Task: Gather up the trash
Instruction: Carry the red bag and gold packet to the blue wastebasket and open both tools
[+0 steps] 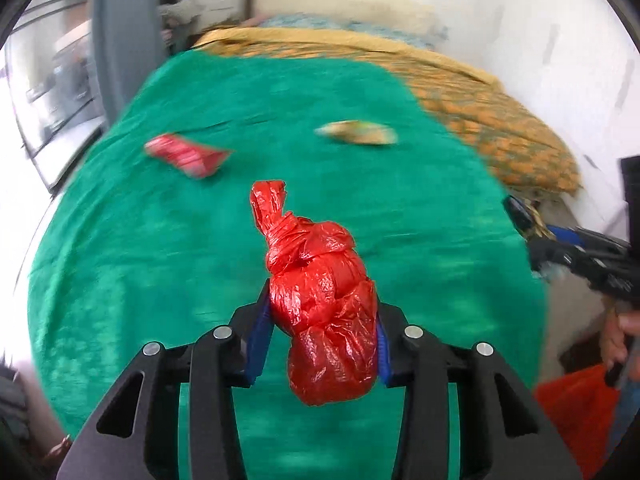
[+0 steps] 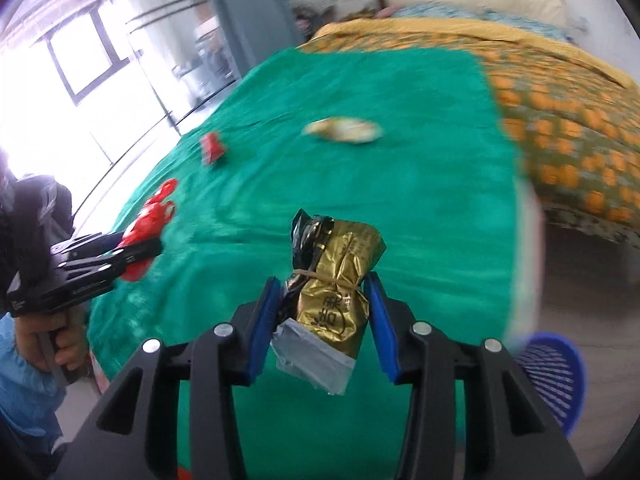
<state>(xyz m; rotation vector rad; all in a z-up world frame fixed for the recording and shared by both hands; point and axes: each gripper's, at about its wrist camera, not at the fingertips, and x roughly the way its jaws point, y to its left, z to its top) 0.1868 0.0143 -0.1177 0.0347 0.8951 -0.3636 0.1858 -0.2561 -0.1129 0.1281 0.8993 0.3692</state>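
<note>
Both grippers are carrying loads above the green cloth-covered bed (image 1: 160, 280). The left gripper (image 1: 324, 336) is clamping a knotted red plastic bag bundle (image 1: 320, 300) between its blue pads; the bundle is running lengthwise along the fingers, its knotted tail pointing forward and slightly left. The right gripper (image 2: 324, 320) is pinching a crumpled gold foil packet bound with a rubber band (image 2: 340, 280), grey tape at the near end; the packet is likewise lying along the fingers, its black top leaning forward.

The governing relation is the bin: a blue slatted plastic basket (image 2: 552, 376) is sitting low and to the right of the right gripper, beyond the bed's edge; the right gripper is judged the nearer of the two, so its packet is likely the first drop; the left gripper is lying further left and would have to cross over.

Two items are lying ahead of both grippers, blurred: a flat red wrapper (image 1: 188, 156) forward-left, and a pale crumpled wrapper (image 1: 360, 132) forward and slightly right; both appear uncollected.
</note>
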